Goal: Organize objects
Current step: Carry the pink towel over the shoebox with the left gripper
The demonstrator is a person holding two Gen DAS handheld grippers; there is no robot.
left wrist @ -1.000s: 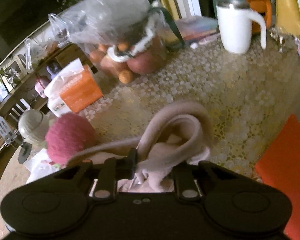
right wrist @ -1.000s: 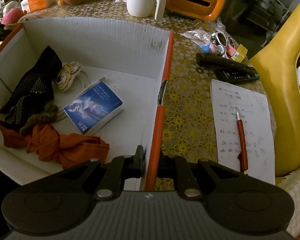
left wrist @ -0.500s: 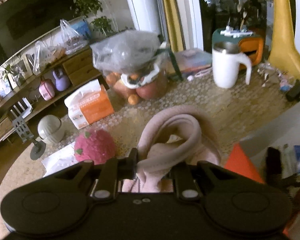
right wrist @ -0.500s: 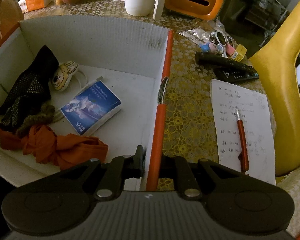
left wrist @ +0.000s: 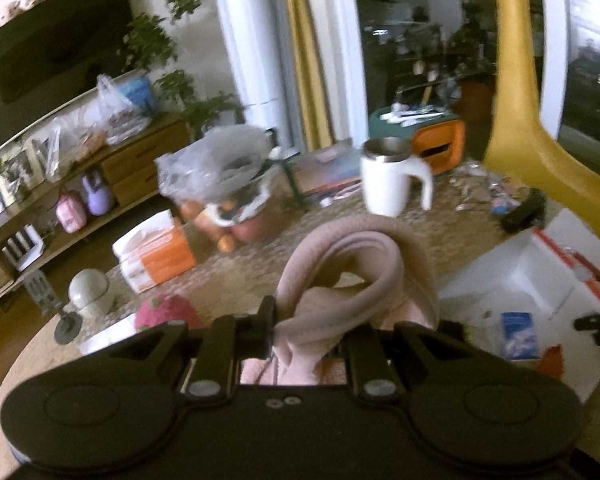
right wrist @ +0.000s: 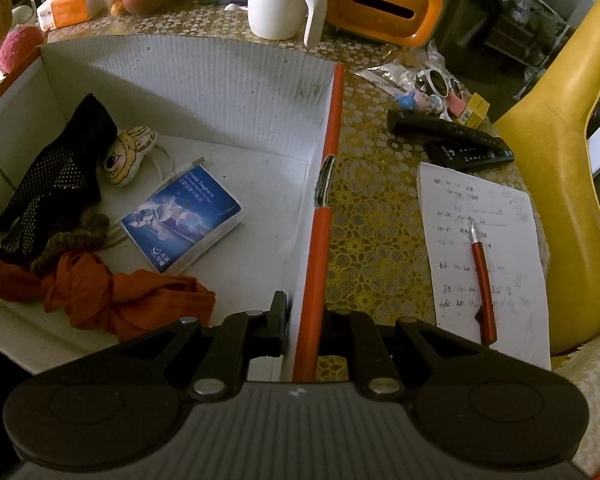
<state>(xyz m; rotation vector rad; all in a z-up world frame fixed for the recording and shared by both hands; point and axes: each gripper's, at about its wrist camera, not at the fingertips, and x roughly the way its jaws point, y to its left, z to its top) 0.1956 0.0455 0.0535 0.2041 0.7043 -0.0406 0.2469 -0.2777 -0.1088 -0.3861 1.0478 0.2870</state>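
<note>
A soft pink knitted garment (left wrist: 352,280) is hanging bunched in the left gripper (left wrist: 308,332), whose jaws are pinching narrowly on a fold of it; the rest is looping up in front of the camera, clear of the bench (left wrist: 440,216). It is being carried above the near part of the bench, just left of the white cardboard box (right wrist: 204,92) with the orange rim — the likely home for it.

The right gripper (right wrist: 304,332) is clamping narrowly on the box's right wall, steadying it at the near-right corner. Inside the box are lying a black dotted glove (right wrist: 56,176), a crumpled orange cloth (right wrist: 112,292), a blue tissue pack (right wrist: 184,216) and a small cartoon charm (right wrist: 128,156).

To do this step well, the garment should probably be carried fully over the box's left wall before release, with its trailing end kept from catching on the rim. The open floor toward the far-right corner, beyond the tissue pack, seems the best landing spot. Lowering it before letting go would help it settle in a compact heap — and the right gripper's hold should keep the light box from sliding. Beyond the box, a white mug (right wrist: 280,0) and an orange tissue holder (right wrist: 380,8) are standing near the bench's far edge.
</note>
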